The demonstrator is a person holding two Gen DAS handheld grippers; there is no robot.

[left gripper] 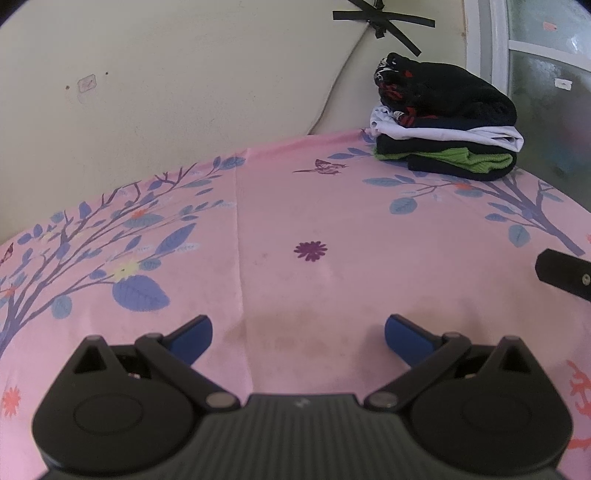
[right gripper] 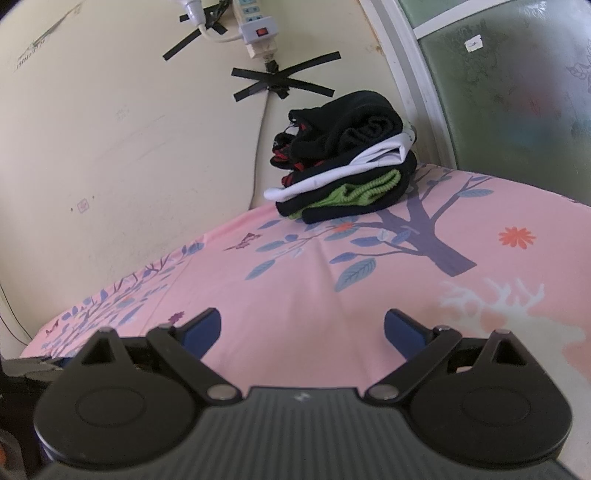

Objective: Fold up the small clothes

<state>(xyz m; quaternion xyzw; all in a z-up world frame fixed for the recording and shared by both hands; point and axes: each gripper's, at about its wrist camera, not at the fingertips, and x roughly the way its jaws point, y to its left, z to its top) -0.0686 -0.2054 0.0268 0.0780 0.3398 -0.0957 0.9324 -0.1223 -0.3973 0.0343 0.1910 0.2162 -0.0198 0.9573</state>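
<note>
Both grippers wide apart, empty

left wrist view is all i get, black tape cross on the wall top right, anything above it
Observer: Yes. In the right wrist view a white power strip with a red switch hangs just above the tape cross.
Operator: anything plugged into it
Observer: A white plug with a white cable sits to its left, at the frame's top edge.
Operator: pile of clothes, does the far side touch the window frame
Observer: The pile of clothes sits close beside the white window frame; contact cannot be told.
Operator: right hand-held gripper holding something
Observer: No, the right hand-held gripper is open over the pink sheet.
</note>
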